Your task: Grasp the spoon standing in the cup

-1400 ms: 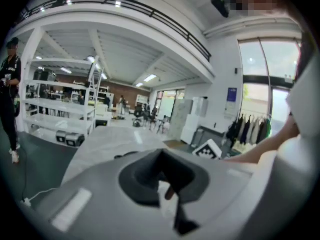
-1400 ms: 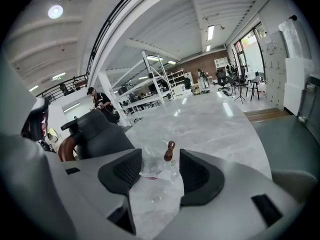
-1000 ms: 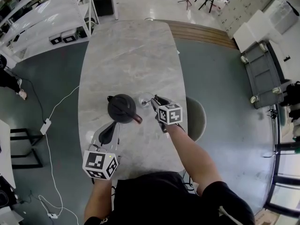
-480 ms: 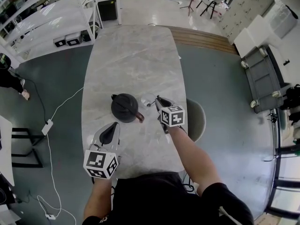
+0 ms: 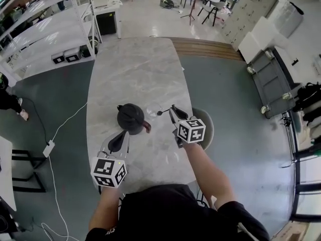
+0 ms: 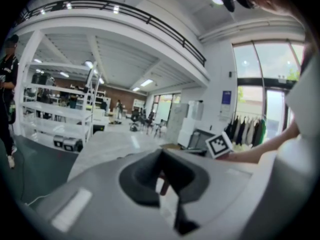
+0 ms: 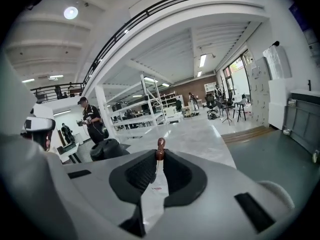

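My right gripper is shut on the thin handle of the spoon. The spoon's brown knob sticks out just past the jaw tips, and it shows as a dark end in the head view. The clear glass cup is faint on the marble, just left of the jaws and beside the black teapot. Whether the spoon's lower end is still inside the cup is hidden. My left gripper hovers near the table's front, short of the teapot, shut with nothing in it.
The teapot's reddish handle points toward my right gripper. The marble table stretches far ahead. A round grey stool stands at the table's right edge. White shelving stands at the far left, and a person in black stands beyond the table.
The right gripper's jaws have narrowed onto the spoon handle, and the gripper has drawn slightly back and to the right. The left gripper and the teapot have barely moved.
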`<state>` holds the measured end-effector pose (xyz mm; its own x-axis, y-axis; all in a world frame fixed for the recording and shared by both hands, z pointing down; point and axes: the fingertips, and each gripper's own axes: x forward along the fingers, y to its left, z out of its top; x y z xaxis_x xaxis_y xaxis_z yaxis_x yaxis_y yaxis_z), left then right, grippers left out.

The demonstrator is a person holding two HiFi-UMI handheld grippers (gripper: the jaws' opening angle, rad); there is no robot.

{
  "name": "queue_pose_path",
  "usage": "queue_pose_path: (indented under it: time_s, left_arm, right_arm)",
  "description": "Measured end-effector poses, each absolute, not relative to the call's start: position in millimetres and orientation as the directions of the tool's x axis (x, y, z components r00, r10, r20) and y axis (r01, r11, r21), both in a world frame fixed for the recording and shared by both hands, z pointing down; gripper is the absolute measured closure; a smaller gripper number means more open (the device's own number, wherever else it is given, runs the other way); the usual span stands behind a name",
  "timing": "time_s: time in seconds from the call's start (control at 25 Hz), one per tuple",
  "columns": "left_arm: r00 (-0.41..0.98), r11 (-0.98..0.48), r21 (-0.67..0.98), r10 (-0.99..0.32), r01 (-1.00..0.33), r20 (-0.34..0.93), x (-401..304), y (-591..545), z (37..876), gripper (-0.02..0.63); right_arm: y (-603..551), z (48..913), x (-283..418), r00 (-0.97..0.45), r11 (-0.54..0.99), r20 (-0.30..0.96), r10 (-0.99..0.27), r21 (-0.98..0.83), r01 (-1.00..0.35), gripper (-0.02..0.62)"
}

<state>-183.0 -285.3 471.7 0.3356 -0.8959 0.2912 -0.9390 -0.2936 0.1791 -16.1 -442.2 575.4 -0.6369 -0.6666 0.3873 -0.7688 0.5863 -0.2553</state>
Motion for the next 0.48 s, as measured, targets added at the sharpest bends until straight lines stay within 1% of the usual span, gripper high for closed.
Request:
queue_pose_path:
  time_s: [0.32,0.48]
  left_arm:
    - [0.433,-0.400,0.174,-0.870,-0.900,0.235,-175,-292,456,0.597]
    - [0.475,-0.444,0.177,-0.853,-0.878,0.217,-173,-293,451,0.597]
  right_arm:
    - [-407,512,-10,-0.631,0.597,0.289,-0.720,-0.205,-0.775,0.560]
    - [-380,489,-9,-0.627,0.611,0.276,-0.728,-0.154,-0.777,0.560]
